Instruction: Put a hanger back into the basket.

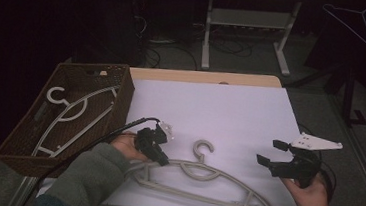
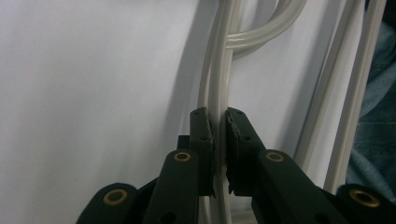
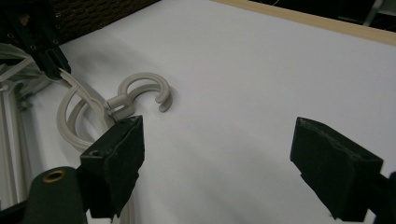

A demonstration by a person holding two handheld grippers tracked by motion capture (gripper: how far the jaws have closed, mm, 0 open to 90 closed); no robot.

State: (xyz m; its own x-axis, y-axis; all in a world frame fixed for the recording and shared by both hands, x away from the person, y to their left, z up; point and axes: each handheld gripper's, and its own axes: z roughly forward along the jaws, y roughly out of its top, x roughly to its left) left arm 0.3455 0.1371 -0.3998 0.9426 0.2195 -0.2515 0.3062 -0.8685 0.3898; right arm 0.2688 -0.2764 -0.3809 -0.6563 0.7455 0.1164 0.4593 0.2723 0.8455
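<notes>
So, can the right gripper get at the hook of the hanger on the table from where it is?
Probably yes. The right gripper is open and the white sheet between it and the hook is bare; the left gripper grips the hanger's far shoulder.

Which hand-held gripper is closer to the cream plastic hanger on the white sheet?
Left. The left hand-held gripper is clamped on the cream plastic hanger; the right hand-held gripper hovers open beside it.

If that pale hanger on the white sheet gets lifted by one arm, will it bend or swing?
The hanger looks like thin moulded plastic, so probably light and fairly stiff. The left gripper pinches one shoulder, off-centre, so the far end would likely droop and swing. Its smooth bars may slip.
</notes>
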